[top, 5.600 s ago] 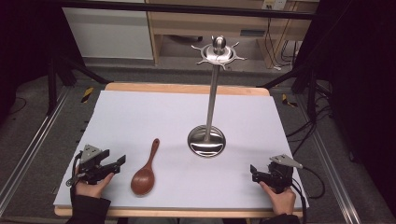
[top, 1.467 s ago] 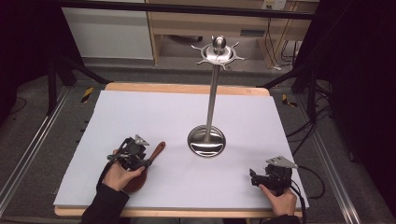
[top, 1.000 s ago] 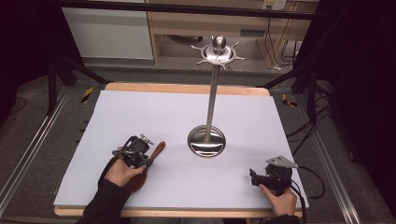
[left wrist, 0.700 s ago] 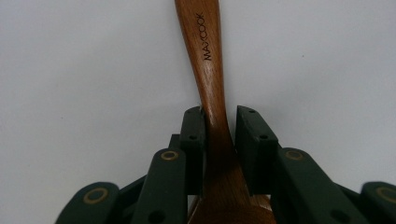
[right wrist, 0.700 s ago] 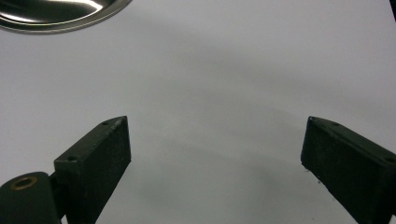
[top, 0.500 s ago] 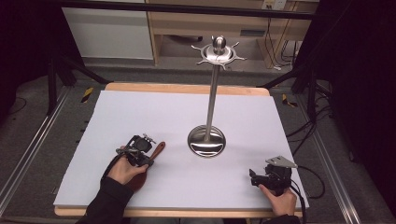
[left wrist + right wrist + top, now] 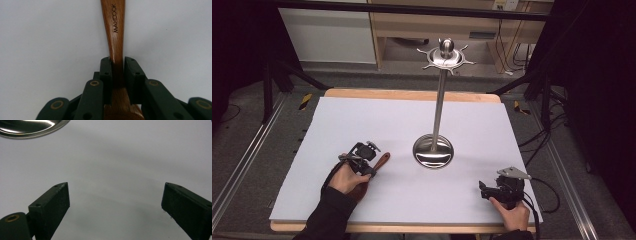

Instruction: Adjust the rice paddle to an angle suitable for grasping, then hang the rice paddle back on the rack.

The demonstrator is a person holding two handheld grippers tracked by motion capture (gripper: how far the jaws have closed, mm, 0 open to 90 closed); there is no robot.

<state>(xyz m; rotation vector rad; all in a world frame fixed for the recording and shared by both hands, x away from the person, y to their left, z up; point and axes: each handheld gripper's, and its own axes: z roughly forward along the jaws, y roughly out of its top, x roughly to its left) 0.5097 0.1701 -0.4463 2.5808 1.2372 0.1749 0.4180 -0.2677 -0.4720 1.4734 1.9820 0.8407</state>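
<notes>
Left gripper view looks straight down a wooden spoon [image 7: 115, 30] handle, and burned into the wood is the word "MAXCOOK", reading lengthwise along the handle. The left gripper [image 7: 117, 71] has its two black jaws pinched on that handle, one on each side, just above where the wood widens toward the bowl at 6 o'clock. The handle runs away toward 12 o'clock over the white sheet.

High view cannot resolve the lettering, but it places things: the spoon [image 7: 381, 161] lies on the white-covered table [image 7: 362, 120] at about 8 o'clock from the stand's base, its handle tip pointing toward 1 o'clock and poking out past the left gripper [image 7: 362, 159], with the bowl mostly hidden under the person's left hand [image 7: 344, 177]. The tall steel utensil stand [image 7: 439, 100], with a round dished base and a hooked crown on top, stands upright near the table's middle. The right gripper [image 7: 502, 187] rests near the table's 5 o'clock corner, well apart from the stand.

Right gripper view shows its jaws spread wide over bare white sheet, holding nothing, with the stand's shiny base rim [image 7: 32, 128] at 11 o'clock.
</notes>
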